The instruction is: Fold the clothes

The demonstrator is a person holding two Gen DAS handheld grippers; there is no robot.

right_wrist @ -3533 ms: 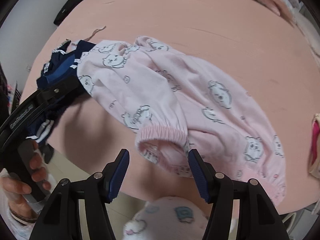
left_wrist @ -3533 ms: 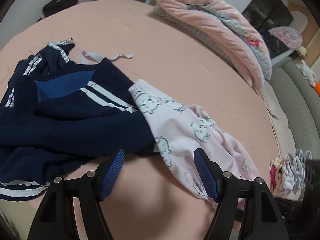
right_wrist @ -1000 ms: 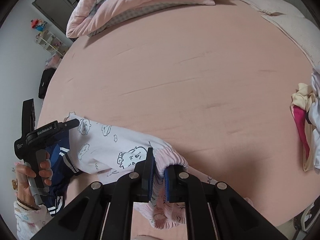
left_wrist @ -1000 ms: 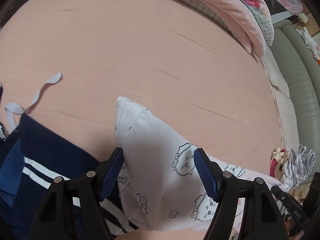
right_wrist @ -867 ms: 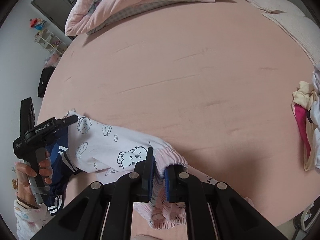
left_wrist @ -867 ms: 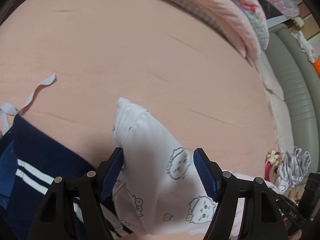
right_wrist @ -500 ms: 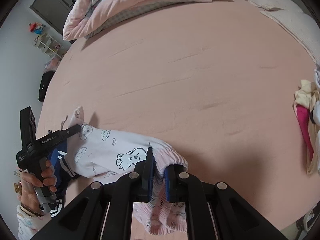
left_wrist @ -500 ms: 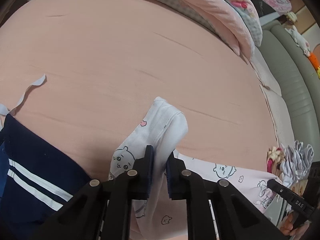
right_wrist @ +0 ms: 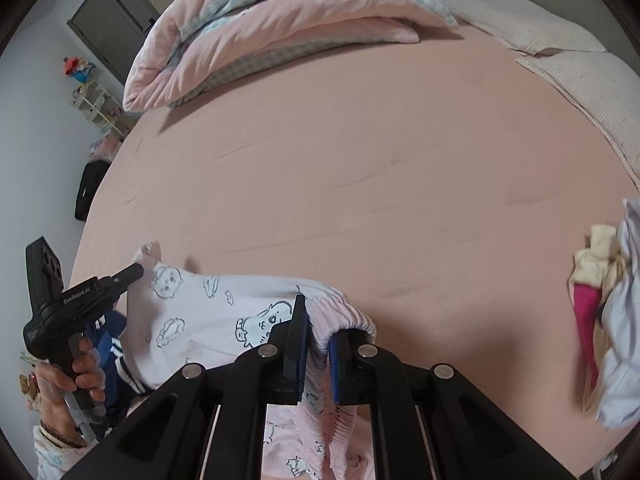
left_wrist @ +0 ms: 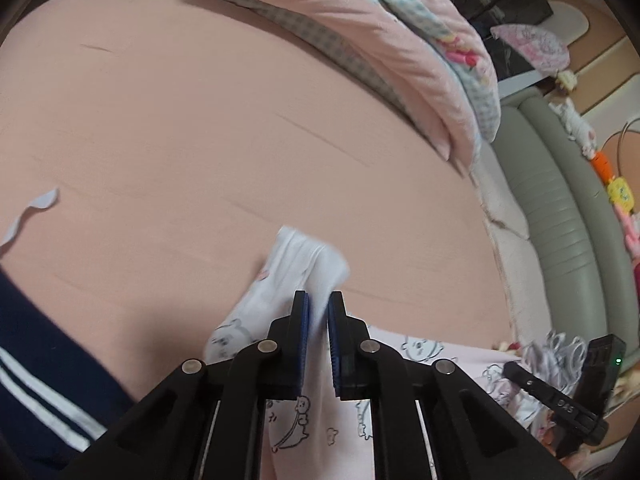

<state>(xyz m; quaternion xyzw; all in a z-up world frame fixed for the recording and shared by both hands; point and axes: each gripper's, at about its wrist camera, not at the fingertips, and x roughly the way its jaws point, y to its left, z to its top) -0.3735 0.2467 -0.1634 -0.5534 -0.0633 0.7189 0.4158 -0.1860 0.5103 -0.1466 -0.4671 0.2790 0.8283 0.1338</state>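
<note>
Pale pink pyjama trousers [right_wrist: 192, 308] printed with cartoon animals hang stretched between both grippers above the pink bed [right_wrist: 380, 168]. My left gripper [left_wrist: 318, 300] is shut on one end of the trousers [left_wrist: 304, 256], whose white edge sticks out past the blue pads. My right gripper [right_wrist: 318, 316] is shut on the gathered elastic waistband [right_wrist: 344, 312]. In the right wrist view the left gripper [right_wrist: 132, 272] shows at the far left, held by a hand [right_wrist: 72, 376]. In the left wrist view the right gripper [left_wrist: 556, 396] shows at the lower right.
A navy garment with white stripes [left_wrist: 36, 364] lies at the left of the bed, with a white ribbon [left_wrist: 28, 212] beside it. A folded pink quilt [right_wrist: 272, 20] lies at the far side. A heap of small clothes [right_wrist: 604, 312] sits at the right edge.
My left gripper has shut on the trouser end and lifted it. The trousers now hang taut between the grippers, pulled off the navy garment. My right gripper has shifted, keeping its grip.
</note>
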